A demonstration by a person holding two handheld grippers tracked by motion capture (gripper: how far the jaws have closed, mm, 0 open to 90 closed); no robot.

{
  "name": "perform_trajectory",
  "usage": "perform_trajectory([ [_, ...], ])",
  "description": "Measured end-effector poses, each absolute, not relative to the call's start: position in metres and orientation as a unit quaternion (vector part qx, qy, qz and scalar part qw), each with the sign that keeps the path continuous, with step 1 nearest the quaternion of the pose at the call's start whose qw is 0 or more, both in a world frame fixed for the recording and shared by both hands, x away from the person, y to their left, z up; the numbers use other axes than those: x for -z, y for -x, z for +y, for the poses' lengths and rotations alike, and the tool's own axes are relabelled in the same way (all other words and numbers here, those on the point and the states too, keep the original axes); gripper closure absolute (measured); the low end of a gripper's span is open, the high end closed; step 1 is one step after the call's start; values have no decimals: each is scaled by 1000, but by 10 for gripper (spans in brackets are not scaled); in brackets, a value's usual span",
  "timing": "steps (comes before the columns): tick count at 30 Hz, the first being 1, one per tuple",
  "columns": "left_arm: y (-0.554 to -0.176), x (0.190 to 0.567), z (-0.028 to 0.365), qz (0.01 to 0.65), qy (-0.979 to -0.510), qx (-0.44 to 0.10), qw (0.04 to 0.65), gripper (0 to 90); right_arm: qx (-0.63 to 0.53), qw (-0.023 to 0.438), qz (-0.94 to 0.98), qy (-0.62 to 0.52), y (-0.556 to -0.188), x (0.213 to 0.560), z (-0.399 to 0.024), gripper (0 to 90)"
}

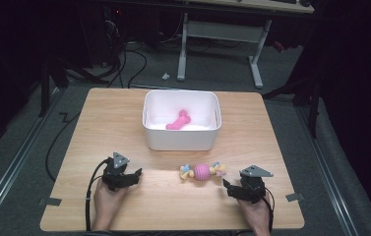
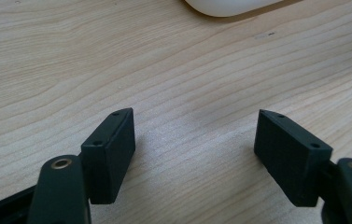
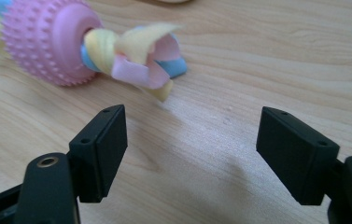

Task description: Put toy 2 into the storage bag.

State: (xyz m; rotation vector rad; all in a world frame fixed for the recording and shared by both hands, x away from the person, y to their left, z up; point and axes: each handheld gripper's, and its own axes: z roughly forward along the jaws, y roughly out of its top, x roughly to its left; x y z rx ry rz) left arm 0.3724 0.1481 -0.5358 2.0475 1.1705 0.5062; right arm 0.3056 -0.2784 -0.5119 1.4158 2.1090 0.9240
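**Both hand-held grippers released on the worktop, rope toy just ahead of the right one**

The spiky pink ball toy, with pastel cloth knots at each end, lies on the wooden worktop near its front edge, right of centre and just in front of the white bin. In the right gripper view the ball sits at the upper left and one cloth knot trails toward the middle, near the left jaw but apart from it.

The right hand-held gripper rests low at the near right, held by a hand, pointing left toward the toy's right-hand knot. Its jaws stand apart with only bare wood between them; nothing is grasped.

The left hand-held gripper sits at the near left in the other hand, well apart from the toy. Its jaws are likewise spread over bare wood, released and holding nothing. A corner of the bin shows at the far edge of the left gripper view.

Inside the bin, at the far middle of the worktop, lies a pink bone-shaped toy.
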Motion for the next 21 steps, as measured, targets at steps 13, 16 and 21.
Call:
perform_trajectory([
  [13,-372,536,148,453,-793,-195,357,289,-367,214,775,-468,-293,482,-266,279],
  [16,-372,536,148,453,-793,-195,357,288,-371,210,782,-455,-294,477,-261,281],
  [21,-372,536,148,453,-794,-195,357,287,-365,207,798,-432,-299,469,-249,280],
])
